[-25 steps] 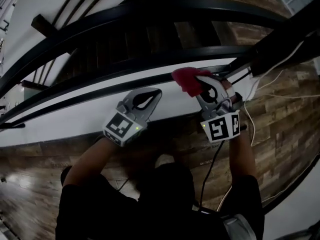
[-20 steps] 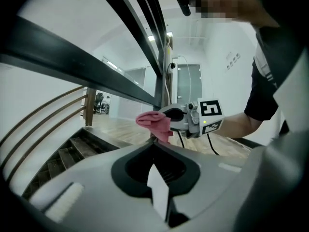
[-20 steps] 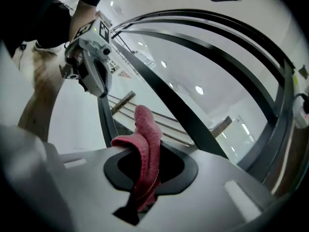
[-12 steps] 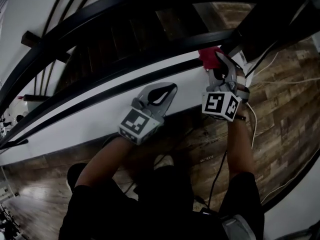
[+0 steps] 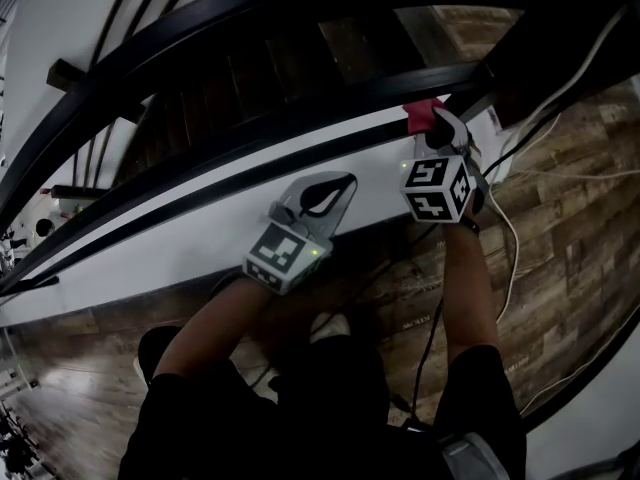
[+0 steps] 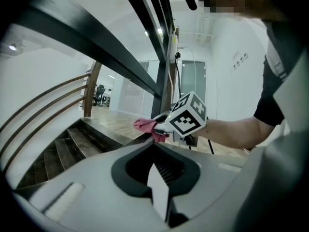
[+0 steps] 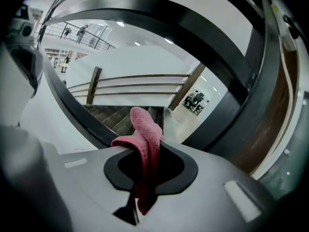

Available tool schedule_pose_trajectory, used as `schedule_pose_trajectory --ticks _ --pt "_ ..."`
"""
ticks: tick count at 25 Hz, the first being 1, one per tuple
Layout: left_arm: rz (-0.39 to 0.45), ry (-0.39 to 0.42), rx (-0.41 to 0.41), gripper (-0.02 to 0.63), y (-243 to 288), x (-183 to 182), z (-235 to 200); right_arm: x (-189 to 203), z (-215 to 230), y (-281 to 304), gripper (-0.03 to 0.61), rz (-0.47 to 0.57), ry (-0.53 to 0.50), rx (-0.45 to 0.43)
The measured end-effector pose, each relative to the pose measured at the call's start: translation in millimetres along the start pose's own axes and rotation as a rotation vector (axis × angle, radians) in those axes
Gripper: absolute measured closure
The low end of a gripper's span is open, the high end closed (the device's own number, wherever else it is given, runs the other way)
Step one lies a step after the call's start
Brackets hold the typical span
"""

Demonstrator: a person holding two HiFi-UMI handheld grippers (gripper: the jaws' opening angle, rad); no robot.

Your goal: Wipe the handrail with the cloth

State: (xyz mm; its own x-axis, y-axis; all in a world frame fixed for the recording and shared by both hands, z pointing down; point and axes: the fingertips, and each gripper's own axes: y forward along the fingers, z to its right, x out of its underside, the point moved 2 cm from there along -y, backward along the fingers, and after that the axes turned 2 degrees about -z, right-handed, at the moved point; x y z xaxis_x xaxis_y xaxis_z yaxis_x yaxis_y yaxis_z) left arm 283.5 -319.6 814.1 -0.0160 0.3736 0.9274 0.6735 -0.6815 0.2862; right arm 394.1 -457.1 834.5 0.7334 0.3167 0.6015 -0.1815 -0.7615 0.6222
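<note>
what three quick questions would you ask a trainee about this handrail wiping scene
1. True or false: the left gripper holds the cloth.
2. What colour is the cloth? A blue, B pink, C white.
3. Fill in: the ___ gripper's fingers are shut with nothing between them.

Key:
1. False: the right gripper holds it, up by the handrail.
2. B.
3. Left.
</note>
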Motion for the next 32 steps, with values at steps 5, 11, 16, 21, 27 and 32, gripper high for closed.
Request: schedule_pose_trajectory --ticks 5,11,16,21,27,32 --pt "-0.041 -0.004 -0.014 0.614 -8.0 6.4 -4.4 0.6 4.0 4.6 0.537 -0.009 0.171 -0.098" --pt "-0.030 -0.022 -0.030 0.614 -14.7 9.1 -8.5 -5.2 -9.1 1.7 0.537 -0.004 0.229 -0.192" --pt "-0.035 -0.022 -0.032 0.615 -19.7 9.8 -9.6 -8.3 -21.2 -2.3 0.537 0.000 0.230 -0.226" --pt "-0.036 -0.032 -0.037 0.614 -27.6 13.4 -12.3 -9.6 -33.2 -4.3 0.537 0.000 0.243 -0.269" --pt "-0.035 -0.028 -0.042 0.614 -36.8 14.5 -15.6 -17.3 -50.1 -8.8 0.537 0.000 0.221 -0.298" --pt "-0.041 -0.025 -0.046 0.614 -43.8 18.4 -19.5 -26.5 -66.1 -13.6 0.537 0.015 0.198 -0.333"
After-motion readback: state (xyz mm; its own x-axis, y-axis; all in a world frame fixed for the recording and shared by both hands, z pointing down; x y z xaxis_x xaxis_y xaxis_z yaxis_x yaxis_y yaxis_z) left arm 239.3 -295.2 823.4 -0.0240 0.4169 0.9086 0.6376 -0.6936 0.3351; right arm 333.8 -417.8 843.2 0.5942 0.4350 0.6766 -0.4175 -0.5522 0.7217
